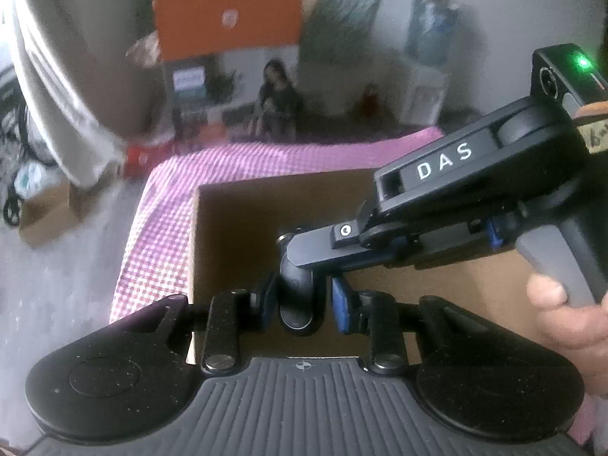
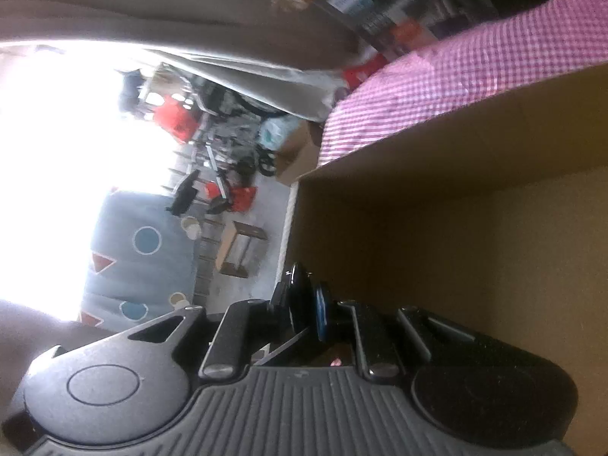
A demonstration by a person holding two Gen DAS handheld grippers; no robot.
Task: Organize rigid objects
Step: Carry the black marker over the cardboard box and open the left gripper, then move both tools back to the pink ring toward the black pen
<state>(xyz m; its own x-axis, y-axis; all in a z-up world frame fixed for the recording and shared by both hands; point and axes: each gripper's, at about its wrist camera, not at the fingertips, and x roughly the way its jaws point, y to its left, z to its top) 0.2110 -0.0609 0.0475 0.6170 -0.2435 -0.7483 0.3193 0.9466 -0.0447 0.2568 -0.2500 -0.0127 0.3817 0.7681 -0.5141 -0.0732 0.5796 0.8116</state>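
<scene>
A black rounded device with a small silver knob on top hangs over an open cardboard box. My left gripper is shut on its lower body, one pad on each side. Coming in from the right, my right gripper is clamped on the device's upper end. In the right wrist view the picture is rolled sideways; the device shows edge-on as a thin dark shape pinched in my right gripper. Behind it lies the box's bare brown inside.
The box stands on a pink checked cloth covering a table. A person's hand holds the right gripper's handle. Beyond the table are a curtain, an orange box, floor clutter and a blue patterned mat.
</scene>
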